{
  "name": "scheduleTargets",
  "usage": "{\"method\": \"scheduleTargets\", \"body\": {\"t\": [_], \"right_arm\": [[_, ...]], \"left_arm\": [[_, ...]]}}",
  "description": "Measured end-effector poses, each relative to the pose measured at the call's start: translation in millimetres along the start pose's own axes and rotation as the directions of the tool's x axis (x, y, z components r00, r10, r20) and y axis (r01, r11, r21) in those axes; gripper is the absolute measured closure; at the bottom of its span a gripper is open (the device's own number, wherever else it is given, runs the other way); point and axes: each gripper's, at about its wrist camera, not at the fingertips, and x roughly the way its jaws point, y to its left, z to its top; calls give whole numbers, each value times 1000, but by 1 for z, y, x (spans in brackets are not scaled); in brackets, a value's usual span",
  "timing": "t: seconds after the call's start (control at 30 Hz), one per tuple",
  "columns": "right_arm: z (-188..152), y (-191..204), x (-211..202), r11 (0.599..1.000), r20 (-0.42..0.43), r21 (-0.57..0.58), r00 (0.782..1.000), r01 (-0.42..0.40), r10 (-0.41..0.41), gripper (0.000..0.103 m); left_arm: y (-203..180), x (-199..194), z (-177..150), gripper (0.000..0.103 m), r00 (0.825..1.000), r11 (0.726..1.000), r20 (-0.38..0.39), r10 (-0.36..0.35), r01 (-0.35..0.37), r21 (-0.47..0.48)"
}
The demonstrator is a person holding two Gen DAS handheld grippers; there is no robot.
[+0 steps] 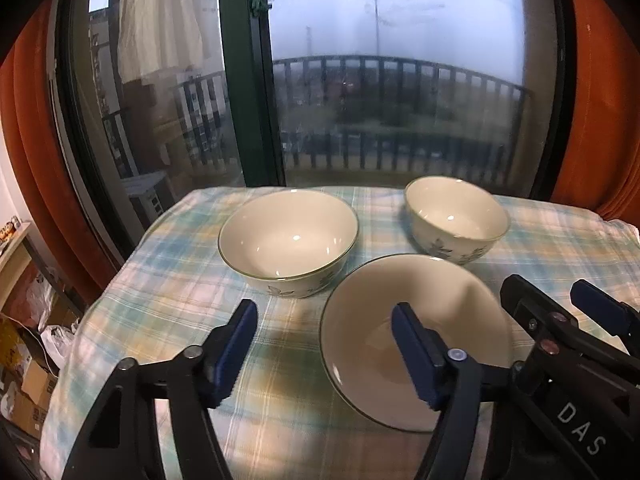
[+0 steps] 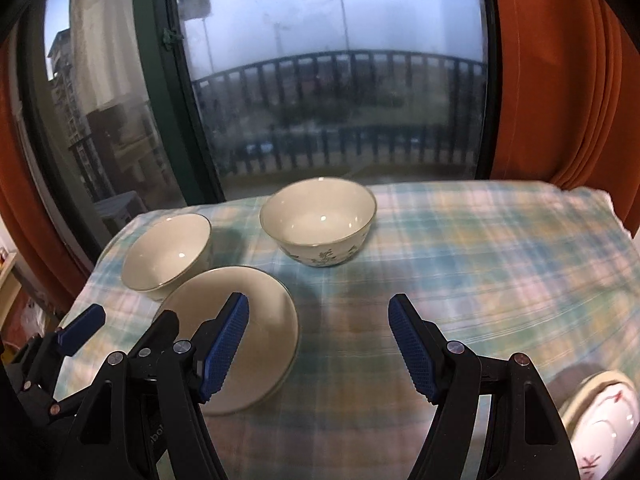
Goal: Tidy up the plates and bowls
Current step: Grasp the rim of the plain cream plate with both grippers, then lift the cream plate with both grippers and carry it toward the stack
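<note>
On the checked tablecloth point(image 1: 168, 280) by the window sit a big bowl point(image 1: 288, 236), a smaller bowl point(image 1: 456, 220) and a plate point(image 1: 416, 340) close together but not touching; the left gripper point(image 1: 324, 356) hangs over the plate's near edge, jaws wide with nothing in them; the right gripper point(image 2: 318, 348) is wide and empty too; I think a jaw could bump the plate and slide it into a bowl; both grippers are close together and could knock each other.
</note>
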Motion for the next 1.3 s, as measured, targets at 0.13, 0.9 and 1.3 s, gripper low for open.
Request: {"method": "scheduleTargets", "body": {"t": [0.13, 0.9, 1.3], "right_arm": [[-3, 7, 18, 1000, -21, -17, 1000, -2, 1, 28], [-11, 17, 51, 998, -112, -31, 993, -46, 42, 83], [-30, -7, 6, 999, -103, -27, 994, -42, 39, 83]], "left_arm": [[3, 18, -2, 43, 1000, 1000, -26, -12, 12, -14], [-5, 37, -11, 82, 993, 997, -92, -78, 77, -19], [-22, -3, -36, 82, 992, 996, -85, -91, 92, 10]]}}
